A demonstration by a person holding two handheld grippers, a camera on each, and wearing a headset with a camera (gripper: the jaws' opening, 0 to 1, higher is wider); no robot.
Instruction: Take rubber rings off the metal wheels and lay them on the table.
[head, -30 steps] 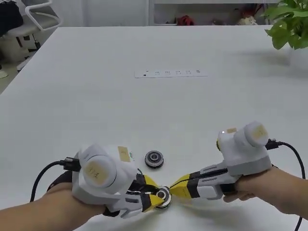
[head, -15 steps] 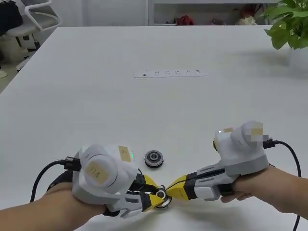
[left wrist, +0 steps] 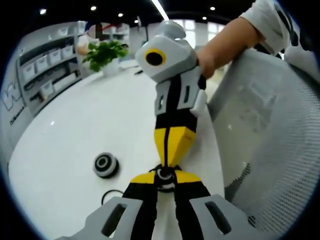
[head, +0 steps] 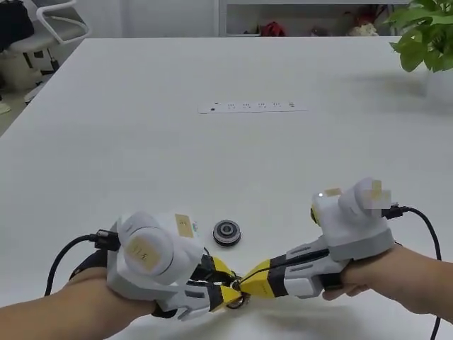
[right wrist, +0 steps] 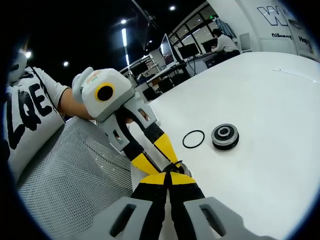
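Left claw: I am holding the left claw narrowed onto the held wheel, and its two yellow tips are pressing on either side of that small metal wheel.
Right claw: I am bringing the right claw in tip to tip against the left one. Its jaws are drawn narrow, almost together, right at the rim of the held wheel. I cannot tell whether any rubber is caught between them.
Where the claws are meeting: in the head view they are sitting low and close to me, the left claw and the right claw pointing at each other just above the tabletop.
Held wheel: it is sitting between the two sets of tips, near the front edge of the tabletop. I cannot tell whether its ring is on or off.
Second wheel: I am seeing the second wheel lying flat on the tabletop a little beyond the claws, apart from both, and it is showing a dark band around it.
Loose rubber ring: the loose rubber ring is lying flat on the tabletop just beside the second wheel, not touching it.
Farther back: a white power strip is lying across the middle of the tabletop, and a green plant is standing at the far right corner.
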